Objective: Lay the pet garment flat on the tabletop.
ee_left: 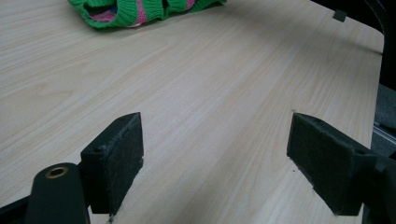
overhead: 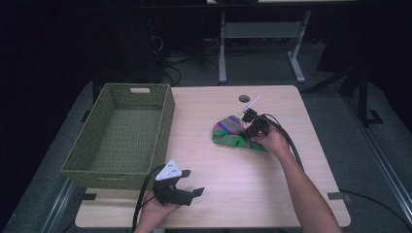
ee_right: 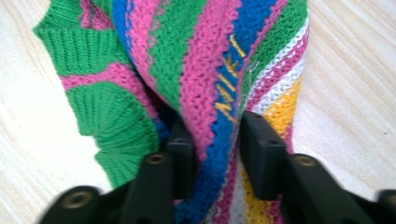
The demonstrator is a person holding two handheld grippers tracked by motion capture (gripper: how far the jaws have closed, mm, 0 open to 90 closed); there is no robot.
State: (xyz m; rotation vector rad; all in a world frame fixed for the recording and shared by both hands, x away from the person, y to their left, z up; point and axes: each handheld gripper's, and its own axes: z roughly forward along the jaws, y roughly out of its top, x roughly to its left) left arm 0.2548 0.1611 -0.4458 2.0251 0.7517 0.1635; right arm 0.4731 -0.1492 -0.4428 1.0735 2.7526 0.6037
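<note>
Right hand-held gripper (ee_right: 212,140) is pinching a striped knitted garment (ee_right: 196,70) at the surface's (overhead: 233,184) three o'clock; left hand-held gripper (ee_left: 215,158) is resting released.

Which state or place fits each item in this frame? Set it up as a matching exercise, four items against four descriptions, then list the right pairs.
1. left gripper
2. right gripper
3. woven basket
4. striped knit garment

a. empty, at the table's left edge
b. bunched on the table, right of centre
c. jaws wide apart over bare wood
d. jaws pinching a fold of knit

Pairs: 1-c, 2-d, 3-a, 4-b
</note>
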